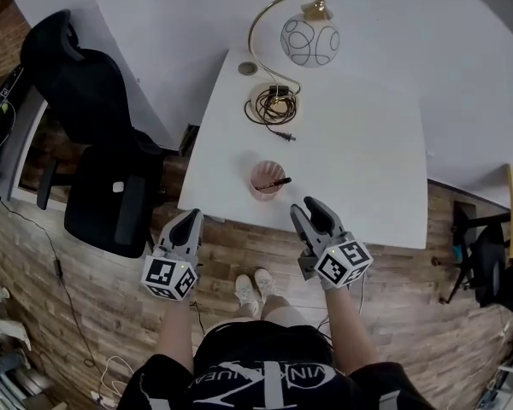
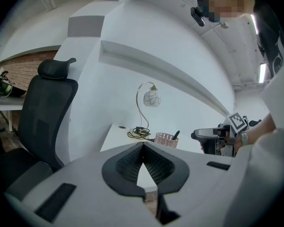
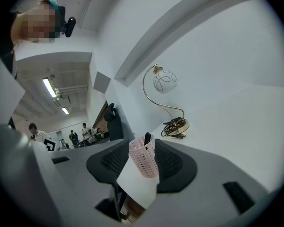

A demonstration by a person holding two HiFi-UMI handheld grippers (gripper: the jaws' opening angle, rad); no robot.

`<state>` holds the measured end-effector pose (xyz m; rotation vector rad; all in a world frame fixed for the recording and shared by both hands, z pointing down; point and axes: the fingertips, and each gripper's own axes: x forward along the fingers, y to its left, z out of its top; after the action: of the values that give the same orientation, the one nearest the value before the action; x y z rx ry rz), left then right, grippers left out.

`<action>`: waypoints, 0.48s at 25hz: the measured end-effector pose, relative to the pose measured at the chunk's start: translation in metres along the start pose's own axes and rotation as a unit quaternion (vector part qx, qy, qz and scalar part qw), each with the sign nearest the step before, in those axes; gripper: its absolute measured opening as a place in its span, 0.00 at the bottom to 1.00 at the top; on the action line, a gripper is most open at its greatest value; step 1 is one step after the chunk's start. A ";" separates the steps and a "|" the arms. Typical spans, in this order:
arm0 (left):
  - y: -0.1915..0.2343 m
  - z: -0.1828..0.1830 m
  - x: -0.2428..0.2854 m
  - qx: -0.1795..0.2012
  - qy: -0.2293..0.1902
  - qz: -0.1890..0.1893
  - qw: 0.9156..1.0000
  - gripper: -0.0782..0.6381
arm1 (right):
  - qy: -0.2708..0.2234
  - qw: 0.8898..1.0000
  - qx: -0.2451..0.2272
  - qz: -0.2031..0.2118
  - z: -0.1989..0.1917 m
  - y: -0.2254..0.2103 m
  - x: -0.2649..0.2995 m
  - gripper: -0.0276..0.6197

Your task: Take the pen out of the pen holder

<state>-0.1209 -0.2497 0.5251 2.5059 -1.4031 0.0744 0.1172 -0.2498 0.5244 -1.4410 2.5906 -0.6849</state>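
A pink mesh pen holder (image 1: 263, 182) stands near the front edge of the white table (image 1: 359, 161), with a black pen (image 1: 280, 181) leaning out of it to the right. My right gripper (image 1: 313, 207) is open, just short of the table's front edge and to the right of the holder. In the right gripper view the holder (image 3: 143, 159) and the pen (image 3: 147, 138) show between the pads, some way ahead of them. My left gripper (image 1: 191, 219) is shut and holds nothing, off the table's front left corner. From it the holder (image 2: 166, 139) lies ahead to the right.
A gold-arm lamp with a glass globe (image 1: 309, 39) stands at the back of the table, with a coiled cord (image 1: 274, 106) on its base. A black office chair (image 1: 103, 143) is left of the table. Wooden floor lies below, and another chair (image 1: 487, 263) stands at the far right.
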 end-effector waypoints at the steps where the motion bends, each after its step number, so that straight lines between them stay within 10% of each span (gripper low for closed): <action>1: 0.000 0.000 0.002 -0.001 0.000 0.002 1.000 0.13 | 0.002 1.000 0.001 0.003 0.000 -0.001 0.003 0.28; 12: 0.004 -0.004 0.016 -0.013 -0.001 0.022 1.000 0.13 | 0.017 0.999 0.005 0.037 0.007 -0.009 0.042 0.28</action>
<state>-0.1150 -0.2642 0.5325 2.4552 -1.4520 0.0629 0.1032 -0.2914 0.5271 -1.3353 2.6469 -0.7185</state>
